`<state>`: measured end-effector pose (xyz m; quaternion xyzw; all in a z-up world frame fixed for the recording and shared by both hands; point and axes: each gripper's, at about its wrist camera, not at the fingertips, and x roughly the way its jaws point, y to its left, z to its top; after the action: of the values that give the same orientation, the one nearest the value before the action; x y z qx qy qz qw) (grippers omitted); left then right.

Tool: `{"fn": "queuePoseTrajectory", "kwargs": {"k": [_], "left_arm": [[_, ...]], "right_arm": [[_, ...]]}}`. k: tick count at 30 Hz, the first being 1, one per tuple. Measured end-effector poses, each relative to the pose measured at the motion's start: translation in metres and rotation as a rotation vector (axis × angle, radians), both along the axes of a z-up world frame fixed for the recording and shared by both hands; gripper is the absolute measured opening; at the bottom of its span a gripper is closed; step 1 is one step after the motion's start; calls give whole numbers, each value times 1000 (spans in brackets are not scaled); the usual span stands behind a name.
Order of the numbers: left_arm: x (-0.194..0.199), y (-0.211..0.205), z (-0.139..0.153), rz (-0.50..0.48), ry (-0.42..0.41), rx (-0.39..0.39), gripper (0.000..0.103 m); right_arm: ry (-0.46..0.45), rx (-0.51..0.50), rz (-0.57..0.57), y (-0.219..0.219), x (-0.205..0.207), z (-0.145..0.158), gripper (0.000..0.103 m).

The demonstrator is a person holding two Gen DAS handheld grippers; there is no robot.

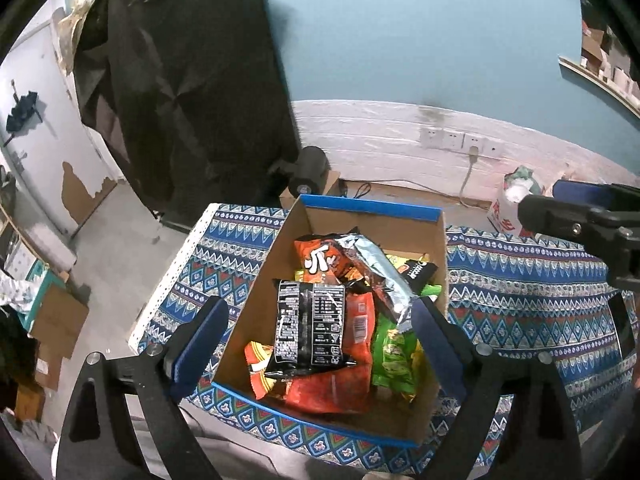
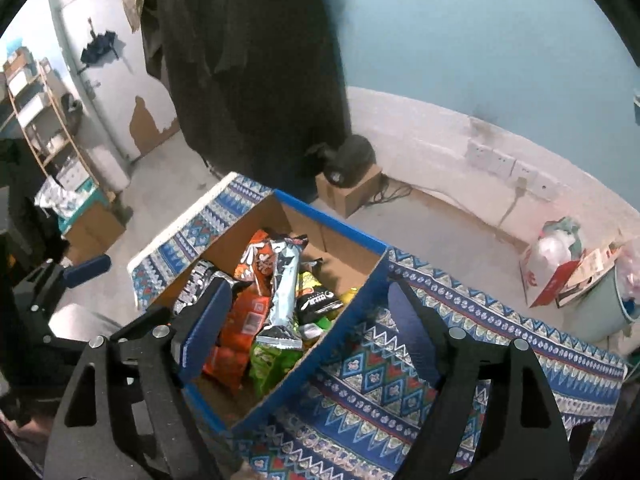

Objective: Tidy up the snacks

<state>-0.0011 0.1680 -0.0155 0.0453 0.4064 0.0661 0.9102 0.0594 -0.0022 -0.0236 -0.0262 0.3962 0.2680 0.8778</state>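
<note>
Left wrist: blue-rimmed cardboard box (image 1: 362, 204) holding black (image 1: 310, 326), orange (image 1: 320, 262), green (image 1: 394, 356), silver (image 1: 376, 268) foil snack packets; left gripper (image 1: 318, 338), right gripper (image 2: 306, 322) both spread, empty

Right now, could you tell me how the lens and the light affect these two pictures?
Left wrist view: fisheye bends the wall, corners go black, glare on the silver packet. Right wrist view: same bending, softer focus, the box dimly lit.

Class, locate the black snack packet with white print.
In the left wrist view, the black packet lies atop orange packets inside the cardboard box, left of the green packet.
</note>
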Motion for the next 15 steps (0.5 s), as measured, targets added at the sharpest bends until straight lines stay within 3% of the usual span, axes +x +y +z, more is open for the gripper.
{"fn": "queuePoseTrajectory", "kwargs": {"k": [9,15], "left_arm": [[-12,-9,10,-25,-23,-1,95],[-15,-12,12,-33,-43,-4,102]], "right_arm": [[-9,-27,-10,-20,-17,-4,81],[-15,-34,-15,-27,-21,-4,81]]}}
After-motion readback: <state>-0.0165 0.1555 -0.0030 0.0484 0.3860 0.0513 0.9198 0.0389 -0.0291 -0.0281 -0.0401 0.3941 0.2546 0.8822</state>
